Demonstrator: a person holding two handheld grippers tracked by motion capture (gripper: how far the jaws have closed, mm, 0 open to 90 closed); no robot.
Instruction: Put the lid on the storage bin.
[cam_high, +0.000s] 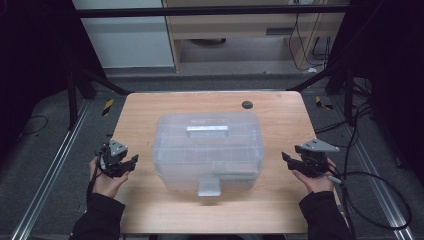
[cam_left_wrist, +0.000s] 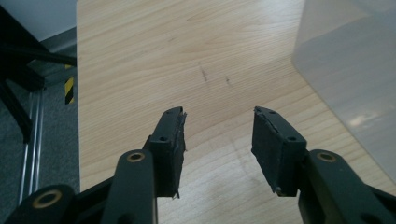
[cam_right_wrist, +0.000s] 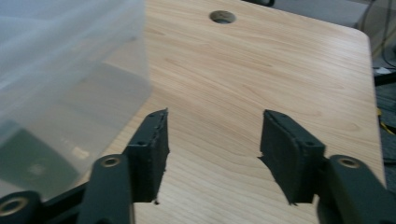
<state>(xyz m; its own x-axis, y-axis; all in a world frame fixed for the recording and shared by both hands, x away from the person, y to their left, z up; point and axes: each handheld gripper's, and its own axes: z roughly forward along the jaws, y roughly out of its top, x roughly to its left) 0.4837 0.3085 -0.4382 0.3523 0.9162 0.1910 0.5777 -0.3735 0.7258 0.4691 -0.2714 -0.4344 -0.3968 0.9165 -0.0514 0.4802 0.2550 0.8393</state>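
A translucent plastic storage box (cam_high: 207, 147) with a grey handle (cam_high: 207, 130) on its lid and a grey front latch (cam_high: 209, 187) stands in the middle of the wooden table (cam_high: 145, 112). My left gripper (cam_high: 131, 161) hovers left of the box, open, with nothing between its jaws. In the left gripper view the left gripper (cam_left_wrist: 218, 133) points over bare wood, the box wall (cam_left_wrist: 350, 70) at the right. My right gripper (cam_high: 286, 159) is held right of the box, open and empty. The right gripper (cam_right_wrist: 212, 140) sees the box's side (cam_right_wrist: 70, 79) at its left.
A round dark cable hole (cam_high: 246, 104) (cam_right_wrist: 222, 17) sits in the table near the far edge. Cables (cam_high: 360, 175) trail off the right side. Black frame legs (cam_high: 75, 90) stand at both sides, with furniture beyond the table.
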